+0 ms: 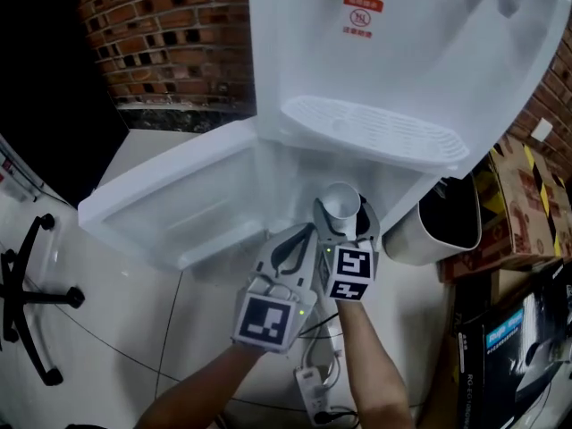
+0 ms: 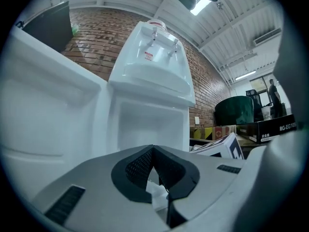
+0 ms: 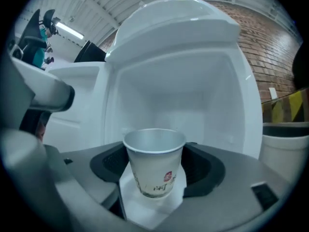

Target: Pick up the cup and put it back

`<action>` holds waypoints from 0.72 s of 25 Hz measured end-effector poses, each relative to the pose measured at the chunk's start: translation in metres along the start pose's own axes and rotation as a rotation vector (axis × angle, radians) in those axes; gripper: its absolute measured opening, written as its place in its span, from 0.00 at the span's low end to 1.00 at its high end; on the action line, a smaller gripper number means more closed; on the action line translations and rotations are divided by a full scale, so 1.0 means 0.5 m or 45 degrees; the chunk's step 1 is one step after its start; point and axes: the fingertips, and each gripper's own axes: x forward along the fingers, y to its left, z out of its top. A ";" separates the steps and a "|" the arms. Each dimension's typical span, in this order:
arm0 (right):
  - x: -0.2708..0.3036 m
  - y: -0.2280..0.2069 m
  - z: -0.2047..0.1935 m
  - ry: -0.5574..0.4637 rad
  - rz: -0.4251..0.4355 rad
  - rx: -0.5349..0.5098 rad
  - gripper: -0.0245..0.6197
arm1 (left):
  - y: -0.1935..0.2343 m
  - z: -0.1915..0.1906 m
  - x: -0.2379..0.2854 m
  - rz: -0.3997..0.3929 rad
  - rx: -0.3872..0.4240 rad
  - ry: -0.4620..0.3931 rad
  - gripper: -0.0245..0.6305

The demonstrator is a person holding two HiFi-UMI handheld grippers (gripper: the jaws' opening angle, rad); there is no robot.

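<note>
Cup base hidden between right fingers

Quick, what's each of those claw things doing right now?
Left gripper: closed, holding nothing.
Right gripper: closed on the paper cup.

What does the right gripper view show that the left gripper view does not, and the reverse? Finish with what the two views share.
Only the right gripper view: a paper cup, upright, clamped in the right gripper, and a white bin at the edge. Only the left gripper view: the left gripper shut on nothing, the taps, cardboard boxes and a distant person. Both: the white water dispenser with its lower cabinet open, and the brick wall.
</note>
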 end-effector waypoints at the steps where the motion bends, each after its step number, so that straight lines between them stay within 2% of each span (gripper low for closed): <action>1: 0.014 -0.004 -0.009 -0.004 -0.008 0.000 0.57 | 0.007 -0.007 0.001 0.008 0.000 0.008 0.04; 7: 0.085 -0.023 -0.069 0.043 -0.044 -0.015 0.57 | 0.030 -0.053 -0.005 0.036 -0.010 0.064 0.04; 15: 0.120 -0.041 -0.118 0.109 -0.075 -0.009 0.58 | 0.050 -0.069 -0.014 0.054 -0.011 0.080 0.04; 17: 0.120 -0.042 -0.122 0.108 -0.070 -0.004 0.59 | 0.049 -0.073 -0.016 0.053 -0.014 0.085 0.04; 18: 0.120 -0.041 -0.127 0.114 -0.062 -0.002 0.64 | 0.049 -0.074 -0.018 0.054 -0.015 0.086 0.04</action>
